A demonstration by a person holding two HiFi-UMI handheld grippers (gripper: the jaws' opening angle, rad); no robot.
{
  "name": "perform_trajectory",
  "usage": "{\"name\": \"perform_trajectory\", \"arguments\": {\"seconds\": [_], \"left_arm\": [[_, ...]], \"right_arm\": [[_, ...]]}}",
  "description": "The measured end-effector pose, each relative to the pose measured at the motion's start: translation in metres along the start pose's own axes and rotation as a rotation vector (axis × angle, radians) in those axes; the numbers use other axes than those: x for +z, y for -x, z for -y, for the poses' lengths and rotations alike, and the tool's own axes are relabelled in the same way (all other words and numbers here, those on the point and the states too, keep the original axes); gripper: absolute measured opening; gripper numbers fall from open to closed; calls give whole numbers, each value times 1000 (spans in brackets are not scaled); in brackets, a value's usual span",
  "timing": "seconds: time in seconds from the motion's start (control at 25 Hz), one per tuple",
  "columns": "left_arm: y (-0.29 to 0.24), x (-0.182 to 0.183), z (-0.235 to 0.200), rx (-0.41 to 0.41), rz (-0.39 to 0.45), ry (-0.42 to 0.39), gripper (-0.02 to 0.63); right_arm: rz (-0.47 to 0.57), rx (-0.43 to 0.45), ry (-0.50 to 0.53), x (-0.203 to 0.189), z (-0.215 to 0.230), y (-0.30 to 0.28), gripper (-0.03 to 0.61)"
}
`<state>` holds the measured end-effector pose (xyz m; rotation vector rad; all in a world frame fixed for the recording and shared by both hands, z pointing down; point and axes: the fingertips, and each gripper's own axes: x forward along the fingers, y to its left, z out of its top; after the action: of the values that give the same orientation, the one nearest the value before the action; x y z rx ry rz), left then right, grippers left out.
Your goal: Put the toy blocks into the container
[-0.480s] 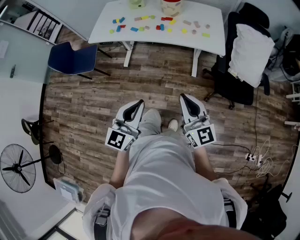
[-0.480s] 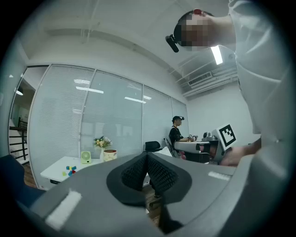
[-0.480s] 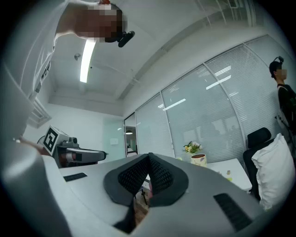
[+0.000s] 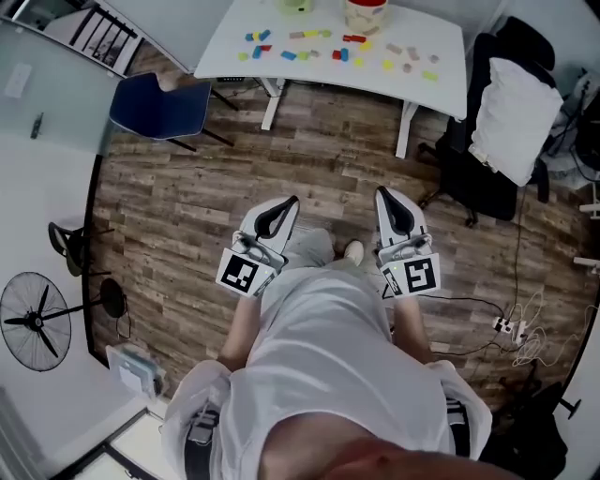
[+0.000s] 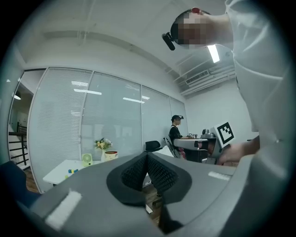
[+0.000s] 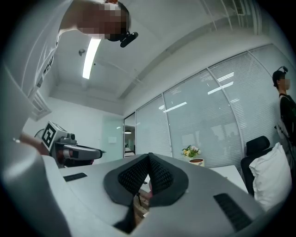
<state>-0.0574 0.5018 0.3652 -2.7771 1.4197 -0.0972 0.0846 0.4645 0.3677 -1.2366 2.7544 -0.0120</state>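
Both hand-held grippers empty with jaws together; blocks not reached yet.

The left hand-held gripper (image 4: 292, 202) and right hand-held gripper (image 4: 382, 194) are held about level at the waist, pointing toward the counter (image 4: 441, 80). Both gripper views show the pads pressed together with nothing between them. This reads as an approach pose, with the person well apart from the work. The toy blocks (image 4: 319, 47) lie scattered across the white counter. The container (image 4: 366, 13) sits at its far edge near them; I take it to be the red-rimmed pot. Bare wood-plank floor (image 4: 187, 206) lies between the person and the counter. A blue chair (image 4: 159, 108) is at the counter's left and a black chair with a white pillow (image 4: 511, 112) at its right. A floor fan (image 4: 37, 328) stands by the wall and cables (image 4: 516, 323) lie on the floor. A glass partition with blinds (image 5: 69, 125) backs the counter.
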Motion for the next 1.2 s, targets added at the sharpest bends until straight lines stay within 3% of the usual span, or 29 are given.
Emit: {"name": "perform_trajectory", "arguments": {"seconds": [0.24, 0.64, 0.84, 1.2], "left_arm": [[5, -6, -39, -28, 24, 9, -5], [14, -16, -102, -78, 70, 66, -5], [8, -19, -111, -118, 70, 116, -5], [-41, -30, -136, -122, 58, 106, -5]], "right_arm": [[-27, -2, 45, 4, -23, -30, -1], [-151, -109, 41, -9, -48, -59, 0], [-184, -171, 43, -15, -43, -60, 0], [-199, -197, 47, -34, -5, -95, 0]]}}
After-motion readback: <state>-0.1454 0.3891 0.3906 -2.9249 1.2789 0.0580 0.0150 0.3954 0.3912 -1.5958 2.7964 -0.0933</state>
